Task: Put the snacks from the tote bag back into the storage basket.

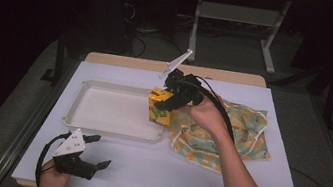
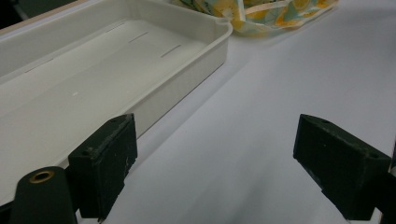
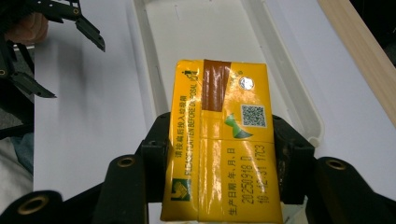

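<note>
Right gripper (image 1: 166, 104) clamped tight on yellow carton (image 3: 224, 140), hovering over white tray (image 1: 113, 129) at its 3 o'clock edge. Left gripper (image 1: 100, 152) wide open, gripping nothing.

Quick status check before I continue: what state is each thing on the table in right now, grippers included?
Yellow carton: held off the table, above the tray's right end.
Right gripper: shut on the yellow carton.
Left gripper: open, nothing between its jaws, near the table's front edge.
White tray: upright, nothing lying in it.
Patterned cloth bag: crumpled, lying right of the tray.
</note>
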Action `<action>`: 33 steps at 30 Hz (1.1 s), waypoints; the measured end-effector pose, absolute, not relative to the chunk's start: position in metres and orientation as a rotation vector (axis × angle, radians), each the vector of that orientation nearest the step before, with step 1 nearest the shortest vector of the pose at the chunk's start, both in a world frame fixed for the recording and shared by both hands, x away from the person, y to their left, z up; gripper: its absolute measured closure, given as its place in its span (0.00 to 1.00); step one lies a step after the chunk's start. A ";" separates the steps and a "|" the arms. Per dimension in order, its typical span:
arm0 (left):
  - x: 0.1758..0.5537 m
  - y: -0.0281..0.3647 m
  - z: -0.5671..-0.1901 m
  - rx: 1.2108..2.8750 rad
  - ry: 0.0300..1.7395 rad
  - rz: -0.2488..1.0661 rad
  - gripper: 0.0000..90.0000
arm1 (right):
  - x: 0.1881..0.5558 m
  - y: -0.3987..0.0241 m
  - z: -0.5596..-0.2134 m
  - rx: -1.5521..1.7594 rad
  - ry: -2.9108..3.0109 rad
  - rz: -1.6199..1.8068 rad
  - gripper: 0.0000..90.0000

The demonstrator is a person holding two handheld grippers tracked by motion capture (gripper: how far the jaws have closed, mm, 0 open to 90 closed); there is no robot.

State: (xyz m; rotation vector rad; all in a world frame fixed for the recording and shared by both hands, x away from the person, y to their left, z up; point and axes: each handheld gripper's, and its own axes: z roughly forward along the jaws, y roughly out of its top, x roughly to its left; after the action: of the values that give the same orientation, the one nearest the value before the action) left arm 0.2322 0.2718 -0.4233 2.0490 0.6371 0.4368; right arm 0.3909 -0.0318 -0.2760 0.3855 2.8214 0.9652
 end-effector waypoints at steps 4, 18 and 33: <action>0.232 0.272 -0.423 2.043 0.641 0.434 0.15 | 0.391 -0.029 -0.277 0.378 2.827 0.961 0.55; 0.232 0.272 -0.423 2.042 0.643 0.431 0.15 | 0.393 -0.013 -0.284 0.321 2.852 0.983 0.55; 0.232 0.271 -0.423 2.049 0.639 0.431 0.15 | 0.395 0.000 -0.291 0.293 2.874 0.989 0.55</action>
State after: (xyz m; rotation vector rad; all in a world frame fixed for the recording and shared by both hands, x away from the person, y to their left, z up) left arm 0.2321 0.2714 -0.4233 2.0488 0.6389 0.4311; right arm 0.3952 -0.0004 -0.2908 0.2925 2.8735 0.9888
